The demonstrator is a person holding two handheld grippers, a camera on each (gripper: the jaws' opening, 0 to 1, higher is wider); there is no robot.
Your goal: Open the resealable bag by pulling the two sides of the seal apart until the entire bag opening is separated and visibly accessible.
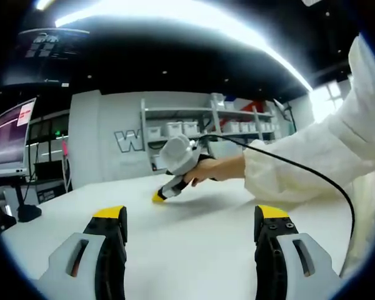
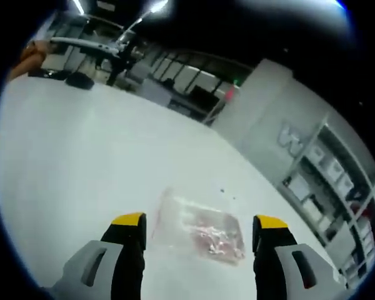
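In the right gripper view, the resealable bag lies flat on the white desk, just ahead of the right gripper and between its two yellow-tipped fingers, which stand wide apart and hold nothing. The bag is clear with a pinkish patch inside; what it holds seems to be small loose pieces, though the picture is too blurred to be sure. Whether its seal is open or closed cannot be told.

In the left gripper view, the left gripper hangs low over the bare desk, its fingers likewise spread apart and empty. Farther off in the same view, the right gripper comes in from the right, held by a person's hand in a white sleeve, its yellow tips pointing down at the desk. A black cable runs back from it along the sleeve. Behind stand shelves with white boxes, and a monitor at the left.
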